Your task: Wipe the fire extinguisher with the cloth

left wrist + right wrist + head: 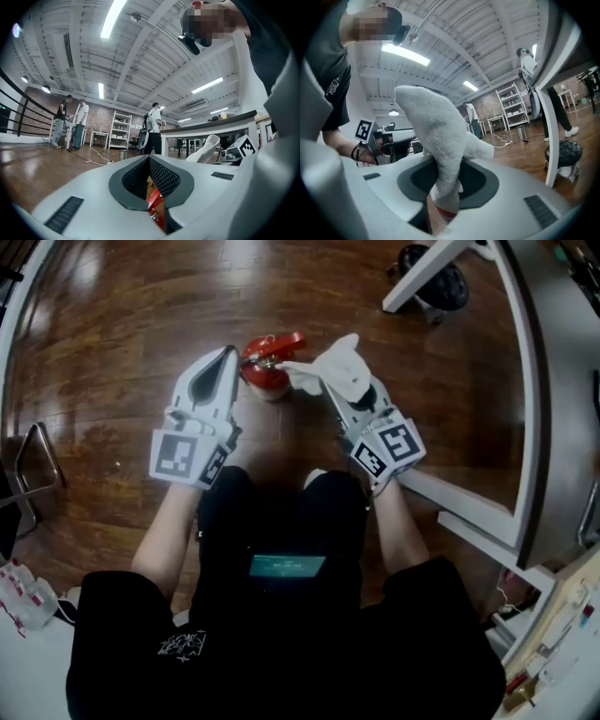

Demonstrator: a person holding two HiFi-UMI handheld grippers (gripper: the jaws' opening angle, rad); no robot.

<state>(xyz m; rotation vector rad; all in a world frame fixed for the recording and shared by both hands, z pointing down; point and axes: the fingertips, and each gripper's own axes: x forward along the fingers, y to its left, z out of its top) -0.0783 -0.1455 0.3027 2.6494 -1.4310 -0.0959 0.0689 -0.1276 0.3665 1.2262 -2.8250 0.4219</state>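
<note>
Head view: fire extinguisher down on floor, between both tong tips. Right gripper clenched on cloth, laid at extinguisher's top; left gripper closed, empty, just beside it. Probably mid-wipe at top, body likely left.

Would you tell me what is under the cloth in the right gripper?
The cloth meets the extinguisher with one tip. It covers the tips of the right gripper and the floor directly below.

No legible text; white print on black shirt, perhaps lettering, unreadable.
</note>
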